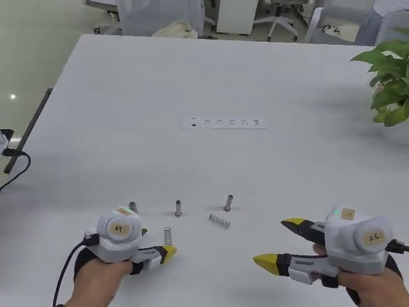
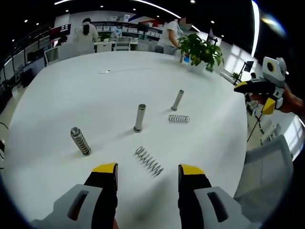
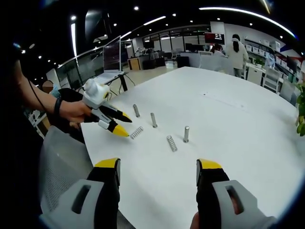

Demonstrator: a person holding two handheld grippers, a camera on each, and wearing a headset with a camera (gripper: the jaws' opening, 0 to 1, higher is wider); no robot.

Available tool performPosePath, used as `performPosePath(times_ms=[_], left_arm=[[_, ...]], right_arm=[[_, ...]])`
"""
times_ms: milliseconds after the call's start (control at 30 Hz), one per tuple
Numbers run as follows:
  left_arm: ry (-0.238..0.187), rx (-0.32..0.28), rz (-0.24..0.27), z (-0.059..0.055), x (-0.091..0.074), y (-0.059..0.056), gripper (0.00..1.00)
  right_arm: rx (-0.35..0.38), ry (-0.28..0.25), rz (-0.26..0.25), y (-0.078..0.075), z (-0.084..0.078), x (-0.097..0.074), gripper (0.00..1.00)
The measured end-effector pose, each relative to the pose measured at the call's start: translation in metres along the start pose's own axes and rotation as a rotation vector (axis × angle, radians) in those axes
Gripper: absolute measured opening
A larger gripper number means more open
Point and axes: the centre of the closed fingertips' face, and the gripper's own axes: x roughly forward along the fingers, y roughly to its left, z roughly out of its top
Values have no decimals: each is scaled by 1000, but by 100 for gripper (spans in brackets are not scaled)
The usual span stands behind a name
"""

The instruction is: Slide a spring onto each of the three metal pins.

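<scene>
Three short metal pins stand on the white table [image 1: 192,77]. The left pin [image 1: 133,206] [image 2: 81,141] wears a spring. The middle pin [image 1: 178,208] [image 2: 139,118] and the right pin [image 1: 228,203] [image 2: 177,100] are bare. One loose spring [image 1: 167,235] [image 2: 148,161] lies just ahead of my left gripper [image 1: 156,244] [image 2: 147,169], which is open and holds nothing. A second loose spring [image 1: 219,220] [image 3: 170,143] lies near the right pin. My right gripper [image 1: 280,241] [image 3: 158,164] hovers open and empty to the right of the pins.
A white power strip [image 1: 223,122] sits flush in the table's middle. A potted plant [image 1: 390,83] stands at the right edge. A black rod with a cable [image 1: 25,131] runs along the left edge. Office chairs and people are beyond the far end.
</scene>
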Motion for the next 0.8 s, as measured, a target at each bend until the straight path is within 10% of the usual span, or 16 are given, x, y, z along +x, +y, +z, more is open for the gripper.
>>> performPosePath(times_ms=[333,800], left_arm=[[11,-34,28,-6,15,-3,37],[42,67,82,-9,19,6,16]], right_arm=[[6,8,-1,-1,-4,-1,63],[11,4,-1,-3,-3,0,63]])
